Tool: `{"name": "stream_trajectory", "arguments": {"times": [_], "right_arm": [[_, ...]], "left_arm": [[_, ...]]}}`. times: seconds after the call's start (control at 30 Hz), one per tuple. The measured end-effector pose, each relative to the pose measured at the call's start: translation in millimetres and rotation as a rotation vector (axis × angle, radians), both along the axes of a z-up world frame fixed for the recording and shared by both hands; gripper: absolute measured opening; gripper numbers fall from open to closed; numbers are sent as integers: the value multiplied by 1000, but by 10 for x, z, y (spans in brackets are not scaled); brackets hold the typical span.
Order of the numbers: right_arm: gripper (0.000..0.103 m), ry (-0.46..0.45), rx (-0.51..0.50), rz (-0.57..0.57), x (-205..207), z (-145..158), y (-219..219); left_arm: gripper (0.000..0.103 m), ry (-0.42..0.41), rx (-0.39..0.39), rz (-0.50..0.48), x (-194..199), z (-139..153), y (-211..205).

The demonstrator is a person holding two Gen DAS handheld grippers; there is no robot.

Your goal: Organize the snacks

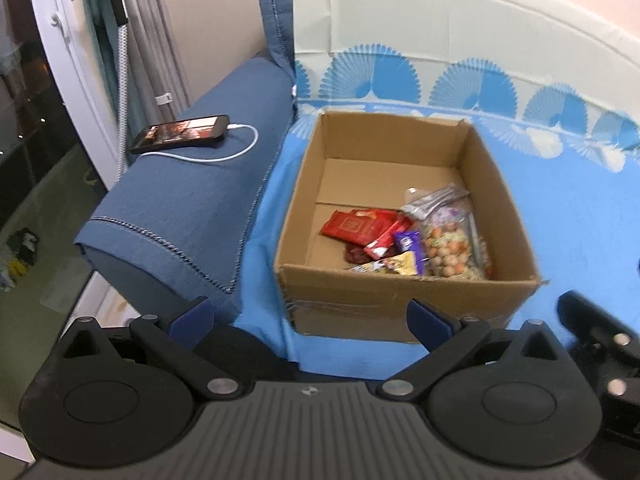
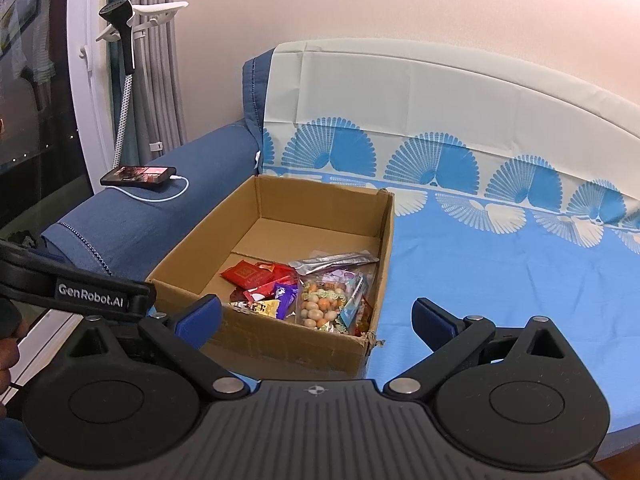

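A: Left tongs (image 1: 310, 318)?
B: Spread wide, nothing between the blue pads, low in the left wrist frame just in front of the cardboard box (image 1: 408, 300).
A: Right tongs (image 2: 318, 316)?
B: Also spread, empty, bottom of the right wrist frame, near the box's front corner. Left unit's black arm shows at left edge of that frame.
A: Snacks?
B: All in the box, piled at its near right corner: red packets (image 1: 358, 226), purple wrapper (image 1: 410, 242), yellow wrapper (image 1: 394, 266), clear bag of round candies (image 1: 450, 250), silver pouch (image 2: 334, 260) behind it. Rest of the box floor is bare.
A: Box sits where?
B: On a blue sheet (image 2: 480, 280) with a fan print, on a sofa or bed, can't tell which. Phone (image 1: 182, 132) with white cable (image 1: 240, 148) on the dark blue armrest, upper left.
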State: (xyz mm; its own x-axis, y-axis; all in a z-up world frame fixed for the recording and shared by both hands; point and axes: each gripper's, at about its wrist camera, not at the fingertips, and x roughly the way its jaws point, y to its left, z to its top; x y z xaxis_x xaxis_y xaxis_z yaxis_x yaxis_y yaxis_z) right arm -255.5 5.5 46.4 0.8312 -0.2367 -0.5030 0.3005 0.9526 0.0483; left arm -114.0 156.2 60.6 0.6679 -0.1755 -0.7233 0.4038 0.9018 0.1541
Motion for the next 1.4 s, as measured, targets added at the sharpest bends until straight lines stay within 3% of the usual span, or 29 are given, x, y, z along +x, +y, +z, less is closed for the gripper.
{"name": "stream_trajectory", "arguments": {"times": [1.4], "right_arm": [[103,-11,4,20,4,2,26]], "left_arm": [[103,-7,18,-16,-33,17,-44]]}}
